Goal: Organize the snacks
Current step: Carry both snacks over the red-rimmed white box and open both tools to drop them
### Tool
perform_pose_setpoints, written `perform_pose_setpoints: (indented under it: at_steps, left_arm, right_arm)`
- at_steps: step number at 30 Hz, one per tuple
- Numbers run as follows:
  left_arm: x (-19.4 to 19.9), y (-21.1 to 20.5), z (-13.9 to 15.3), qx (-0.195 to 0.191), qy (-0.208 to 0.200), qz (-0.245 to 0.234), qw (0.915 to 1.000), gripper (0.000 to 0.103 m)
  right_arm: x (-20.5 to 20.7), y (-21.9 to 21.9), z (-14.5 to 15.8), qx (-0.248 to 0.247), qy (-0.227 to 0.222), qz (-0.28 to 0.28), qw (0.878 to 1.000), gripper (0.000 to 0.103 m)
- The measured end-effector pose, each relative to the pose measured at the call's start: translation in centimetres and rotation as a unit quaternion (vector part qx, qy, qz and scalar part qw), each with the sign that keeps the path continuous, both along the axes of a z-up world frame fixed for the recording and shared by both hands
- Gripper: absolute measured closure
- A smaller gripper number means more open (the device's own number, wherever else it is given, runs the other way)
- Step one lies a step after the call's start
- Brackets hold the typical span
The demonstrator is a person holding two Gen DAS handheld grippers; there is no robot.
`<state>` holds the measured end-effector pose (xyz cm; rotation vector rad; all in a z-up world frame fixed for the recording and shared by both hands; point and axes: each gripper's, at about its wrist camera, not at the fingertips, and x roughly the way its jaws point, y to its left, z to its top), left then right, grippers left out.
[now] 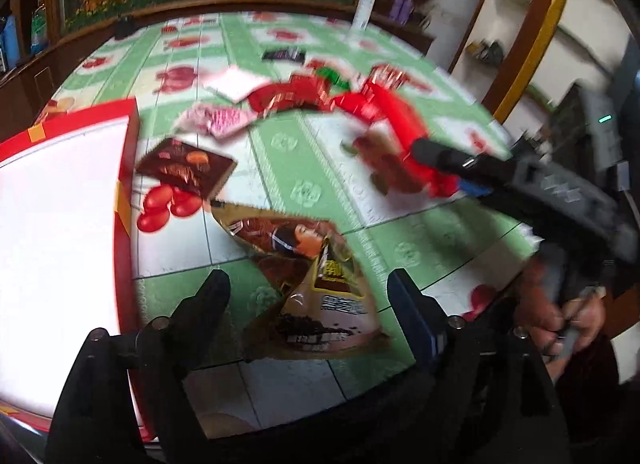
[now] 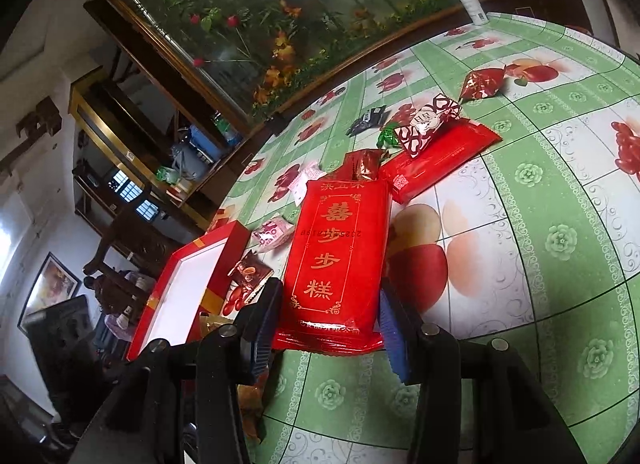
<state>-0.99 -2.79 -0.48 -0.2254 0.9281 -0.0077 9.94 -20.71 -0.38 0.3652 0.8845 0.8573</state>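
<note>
While wrappers (image 2: 428,121) crowd, red box (image 2: 188,288) beside

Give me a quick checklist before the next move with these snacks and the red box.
1. Right gripper shut on the red cake packet: ok.
2. Left gripper open, pads off the brown snack bag on the table between its fingers: ok.
3. Red box open, white inside bare: ok.
4. Way from packet to box free: not ok, the dark chocolate packet lies beside the box wall.
5. Packet lifted off the green tablecloth: cannot tell.
</note>
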Motion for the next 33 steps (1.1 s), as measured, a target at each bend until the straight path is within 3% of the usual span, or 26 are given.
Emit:
perform_pose_setpoints:
  at_steps: [2, 3, 4, 7, 9, 11, 15, 19, 27, 33]
  left_arm:
    - [0.5, 0.0, -0.6, -0.006, 0.004, 0.006, 1.0000, 0.026]
    - [0.6, 0.0, -0.6, -0.009, -0.001, 0.006, 0.9999, 0.043]
    - [0.7, -0.1, -0.6, -0.010, -0.003, 0.004, 0.9999, 0.048]
    - [0.7, -0.2, -0.6, -0.006, -0.015, 0.002, 0.9999, 0.054]
    - [0.4, -0.2, -0.2, -0.007, -0.026, -0.002, 0.9996, 0.067]
    - [0.1, -0.2, 0.3, 0.000, -0.037, -0.007, 0.9993, 0.071]
    - [-0.3, 0.3, 0.8, 0.003, -0.048, -0.006, 0.9988, 0.075]
    - [-1.6, 1.6, 2.5, 0.006, -0.079, 0.010, 0.9968, 0.077]
    - [-6.1, 8.3, 7.3, 0.025, -0.144, 0.123, 0.9816, 0.080]
    - [-8.2, 13.1, 7.2, 0.063, -0.140, 0.203, 0.9670, 0.080]
  right_arm:
    - [0.0, -0.1, 0.0, 0.005, 0.002, 0.002, 1.000, 0.055]
    - [0.1, -0.2, -0.1, 0.006, 0.005, 0.003, 1.000, 0.055]
    - [0.1, -0.2, -0.3, 0.008, 0.009, 0.004, 1.000, 0.055]
    - [0.3, -0.1, -0.5, 0.008, 0.017, 0.006, 1.000, 0.055]
    - [0.1, 0.0, -0.5, 0.005, 0.013, 0.006, 1.000, 0.055]
    - [-0.1, 0.3, -0.3, -0.004, 0.005, 0.008, 1.000, 0.055]
    - [-1.1, 1.9, 0.8, -0.033, -0.038, 0.016, 0.999, 0.055]
    - [-1.2, 3.6, 1.0, -0.026, -0.038, 0.030, 0.998, 0.055]
    - [-2.2, 9.8, 2.7, -0.015, -0.065, 0.085, 0.994, 0.055]
    - [-4.7, 16.5, 3.4, -0.020, -0.081, 0.155, 0.984, 0.055]
